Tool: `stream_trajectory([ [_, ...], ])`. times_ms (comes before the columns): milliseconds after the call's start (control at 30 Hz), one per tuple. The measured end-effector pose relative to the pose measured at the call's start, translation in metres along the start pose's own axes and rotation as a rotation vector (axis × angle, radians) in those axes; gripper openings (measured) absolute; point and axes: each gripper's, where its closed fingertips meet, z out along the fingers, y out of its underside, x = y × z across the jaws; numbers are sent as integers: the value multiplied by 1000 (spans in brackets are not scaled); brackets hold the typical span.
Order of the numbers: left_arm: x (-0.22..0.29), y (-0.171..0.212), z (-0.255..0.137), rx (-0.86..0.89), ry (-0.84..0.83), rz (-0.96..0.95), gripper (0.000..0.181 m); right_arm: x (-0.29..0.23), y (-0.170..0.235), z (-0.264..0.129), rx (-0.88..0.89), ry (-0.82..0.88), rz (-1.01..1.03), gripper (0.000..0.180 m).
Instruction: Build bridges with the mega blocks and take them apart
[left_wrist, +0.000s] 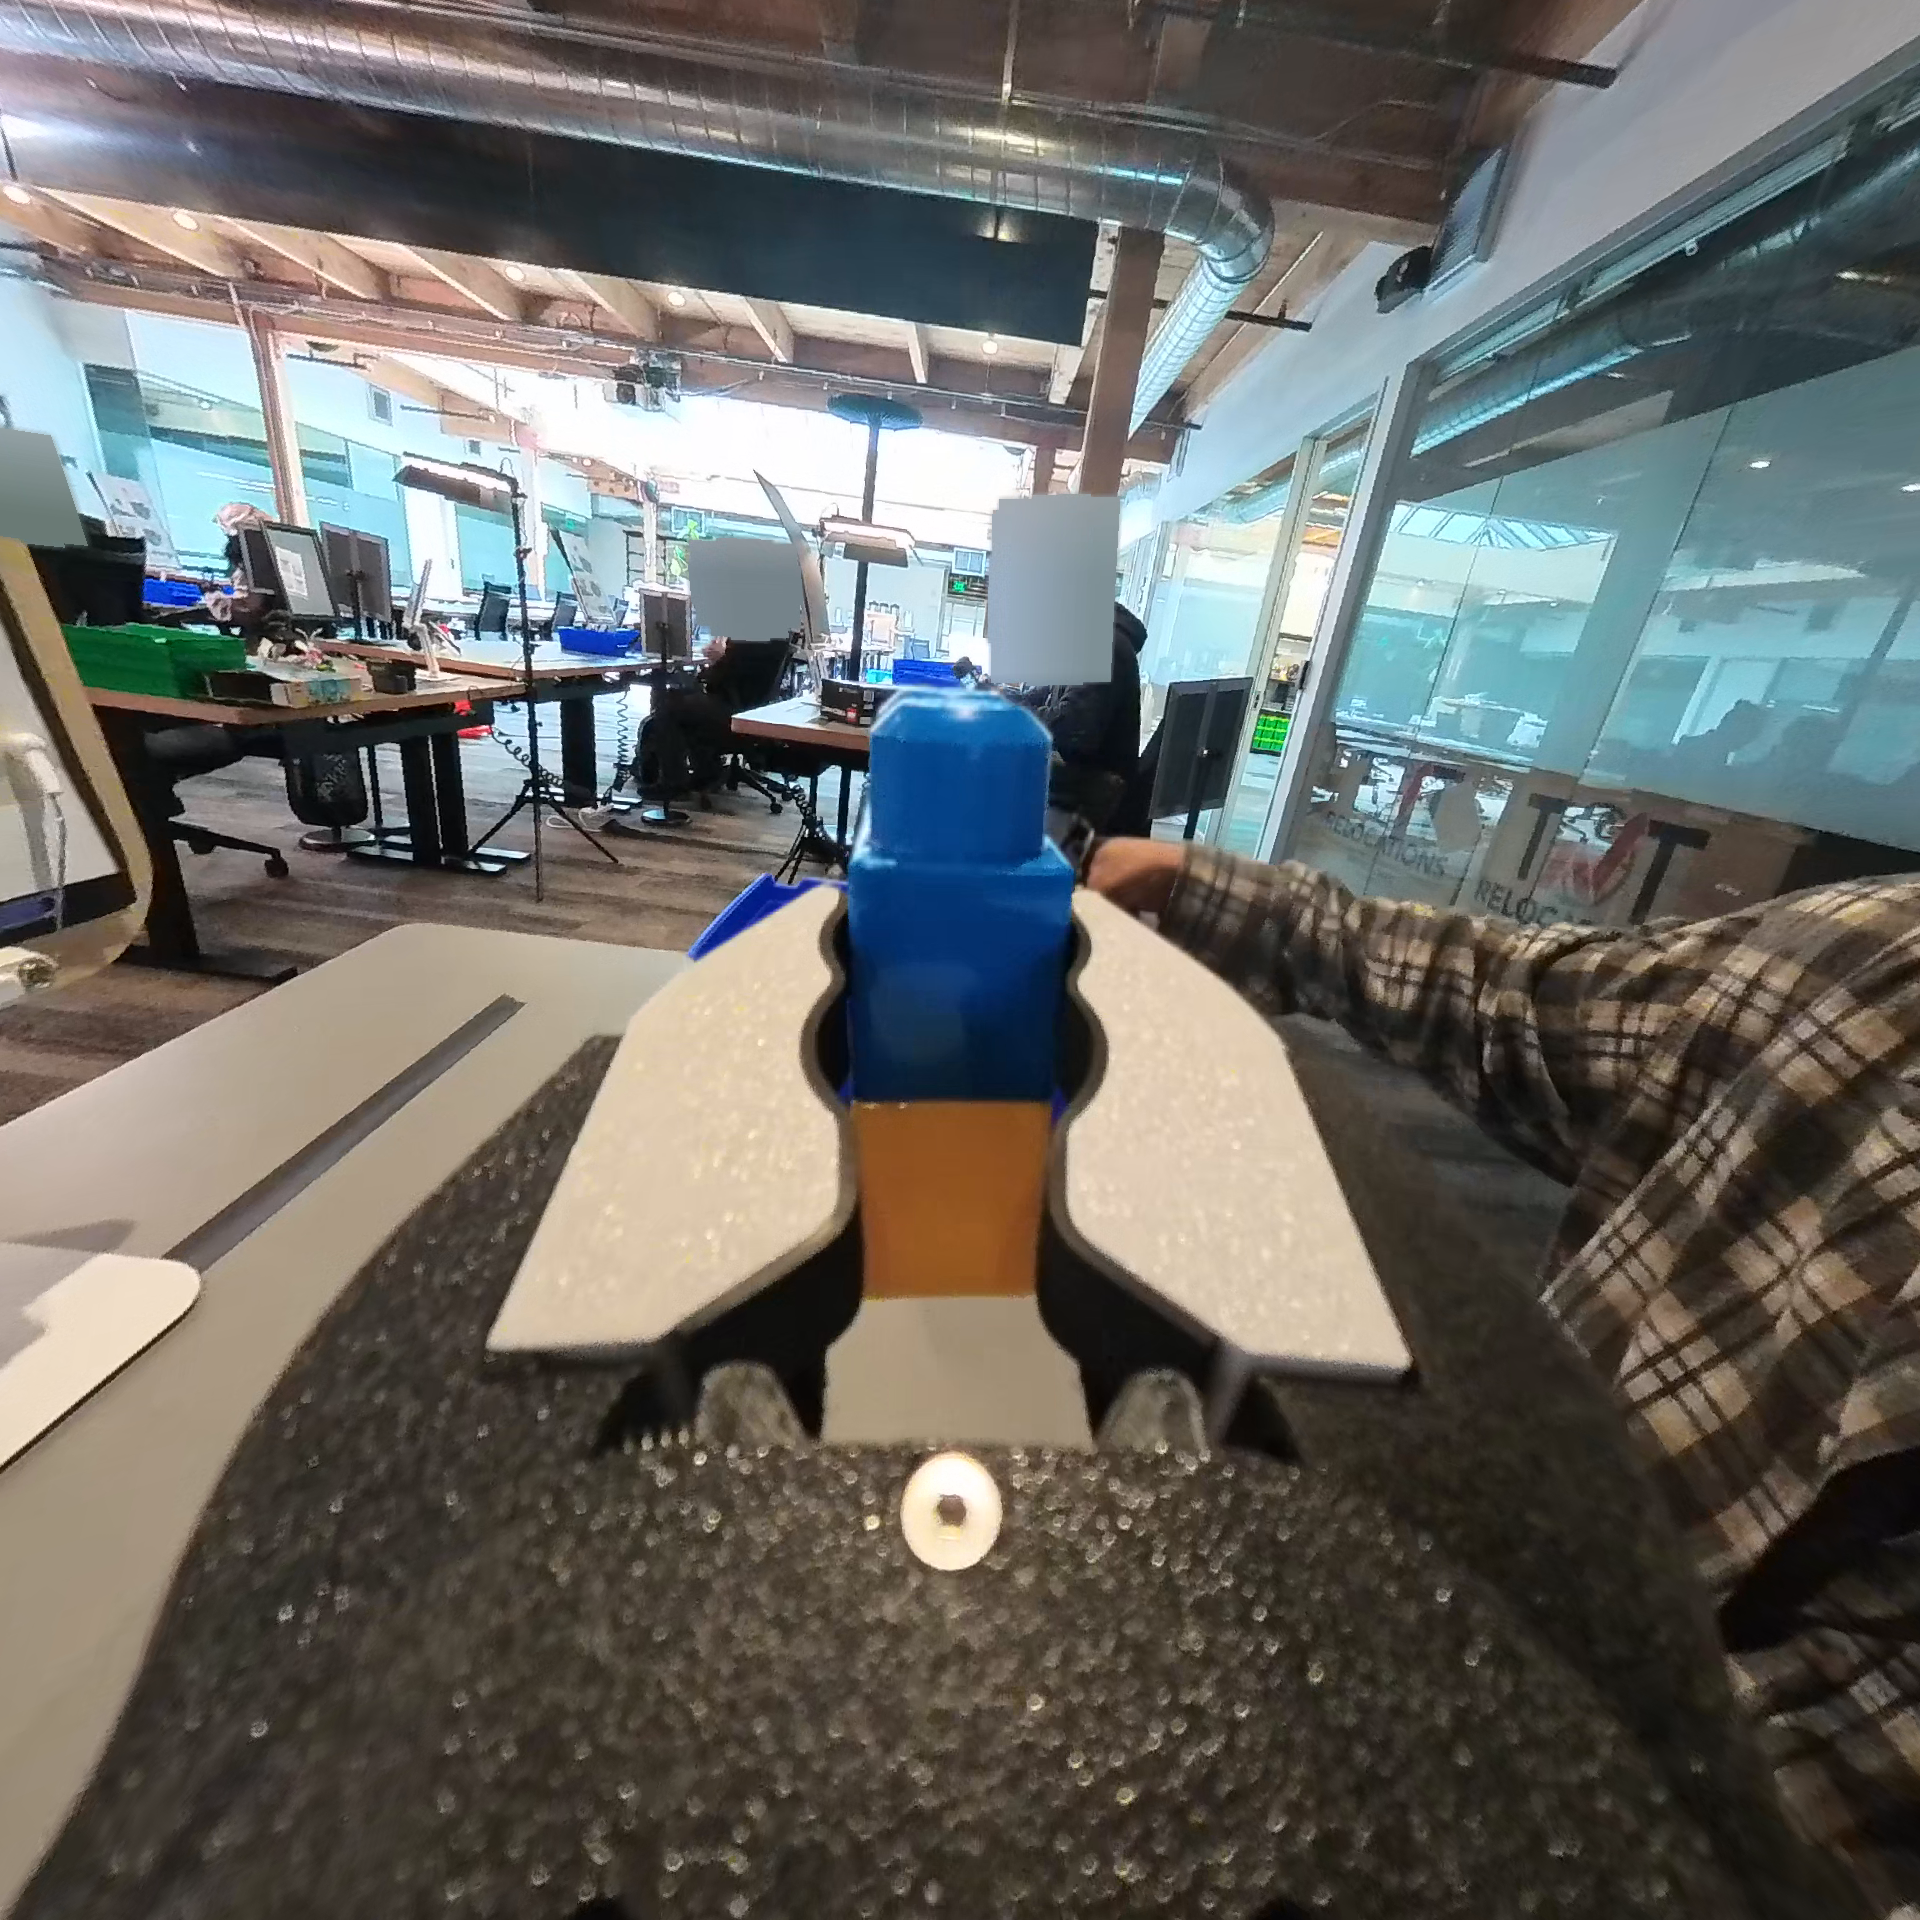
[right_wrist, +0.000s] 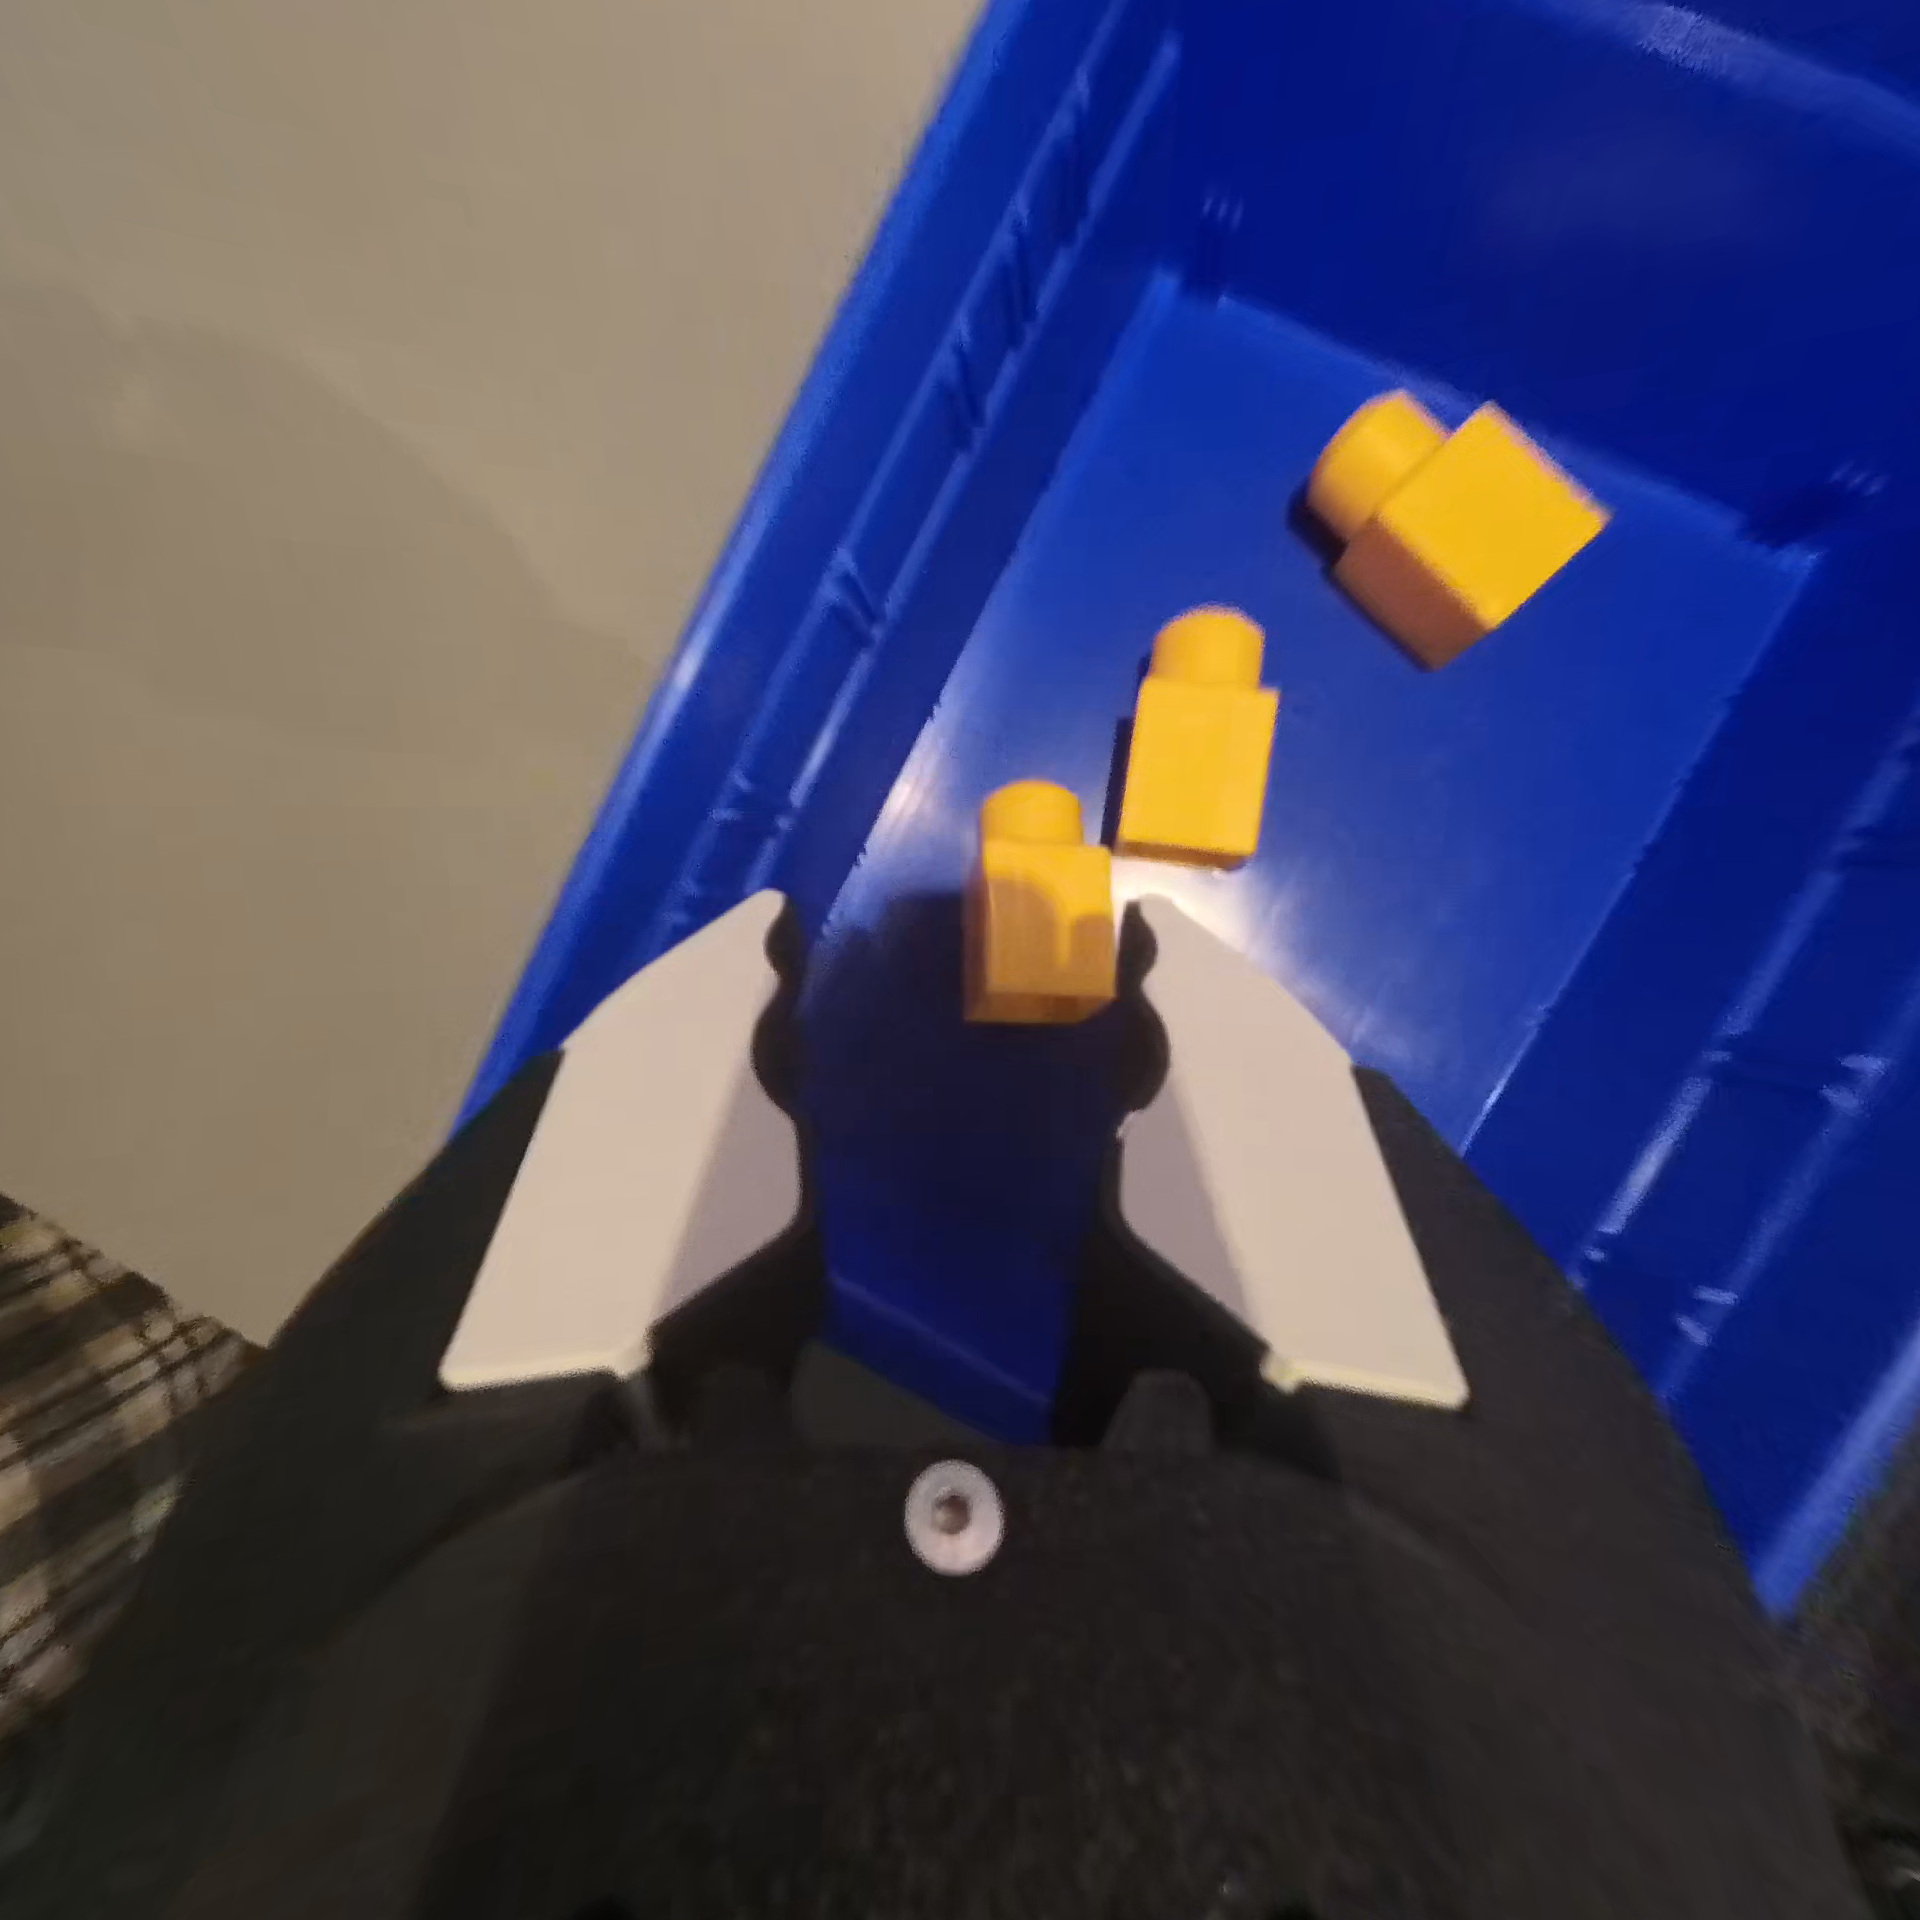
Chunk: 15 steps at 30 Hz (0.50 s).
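An open-plan office with exposed ducts, glass partitions and rows of desks stretched behind the work area, and a pale grey counter (left_wrist: 343, 1049) lay below the left claw (left_wrist: 954, 997). That claw was closed on a stacked piece: a blue mega block (left_wrist: 956, 935) with its stud pointing to 12 o'clock, joined to an orange block (left_wrist: 948, 1195) at its 6 o'clock end, with a grey piece below that which I could not identify. A plaid sleeve (left_wrist: 1558, 1091) reached in from 3 o'clock toward the corner of a blue bin (left_wrist: 748, 914) just visible at the claw's 11 o'clock. In the right wrist view, which was motion-blurred, the right claw (right_wrist: 961, 966) stood wide apart inside the blue bin (right_wrist: 1558, 1039), with nothing gripped. One yellow single-stud block (right_wrist: 1034, 914) sat between its tips, nearer the finger at 3 o'clock; whether it touched that finger I could not tell. A second yellow block (right_wrist: 1195, 758) lay just beyond at 1 o'clock, and a third yellow block (right_wrist: 1455, 530) lay farther off, also toward 1 o'clock. No standing bridge showed in either view. Loose blocks in the bin and a short joined stack in hand suggested pieces were being sorted, yet whether building or dismantling was under way could not be settled. At least the held stack remained to be placed or separated.
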Motion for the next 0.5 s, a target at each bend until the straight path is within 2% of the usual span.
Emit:
stream_trajectory([
  [33,-1,0,-1,-2,-3,-1,36,0,-12,-10,43,14,-4,63],
  [100,-2,1,-1,-1,-2,-3,36,-6,-49,-37,192,46,-25,67],
  [167,-2,1,-1,-3,3,-6,36,-34,-96,-65,412,5,-73,69],
  [233,-2,3,1,-7,10,-10,36,-82,-142,-91,669,-111,-135,64],
  [300,0,5,3,-7,23,-20,36,-141,-175,-104,857,-301,-184,64],
  [400,1,10,7,-17,33,-25,36,-223,-205,-95,953,-625,-222,66],
  [500,2,14,9,-32,32,-25,37,-281,-226,-71,957,-850,-244,66],
])
